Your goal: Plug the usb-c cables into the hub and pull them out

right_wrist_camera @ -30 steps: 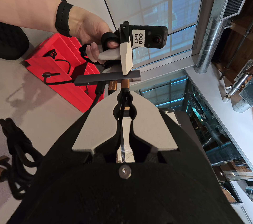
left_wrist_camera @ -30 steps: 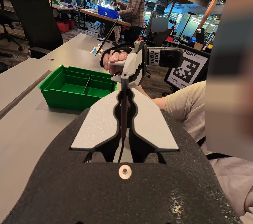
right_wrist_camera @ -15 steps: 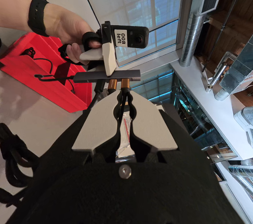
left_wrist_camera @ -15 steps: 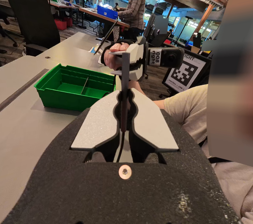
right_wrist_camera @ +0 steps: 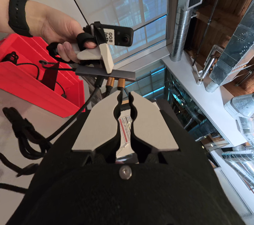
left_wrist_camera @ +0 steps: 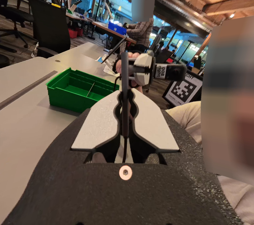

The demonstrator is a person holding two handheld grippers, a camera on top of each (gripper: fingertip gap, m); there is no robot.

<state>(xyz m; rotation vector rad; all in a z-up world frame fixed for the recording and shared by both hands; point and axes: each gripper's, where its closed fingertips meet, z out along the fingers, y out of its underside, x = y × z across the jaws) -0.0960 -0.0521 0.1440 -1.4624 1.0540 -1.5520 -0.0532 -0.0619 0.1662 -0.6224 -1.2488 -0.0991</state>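
A: How is the hub (right_wrist_camera: 104, 72) expected to handle?

B: It is judged light and stiff, a thin grey bar with smooth faces, so a grip across its flat sides is called for. It is held up in the air, off the tabletop (left_wrist_camera: 24, 122), clamped edge-on between the jaws of the left gripper (left_wrist_camera: 125, 103), which are closed on it near its middle.

A: And the cables?

B: Three are seen seated along the hub's lower edge: a black plug (right_wrist_camera: 99, 81) to the left, then two copper-coloured plugs (right_wrist_camera: 110, 82) side by side. The cords are soft and limp; the plug shells are hard and short, so a plug is best taken by its shell, close to the hub, and drawn straight out.

A: What is noted of the right gripper (right_wrist_camera: 124, 95)?

B: Its jaws are parted by a narrow gap and nothing is clamped. The cord of the rightmost copper plug (right_wrist_camera: 121, 82) runs down along the left jaw's tip; whether it is touched cannot be told.
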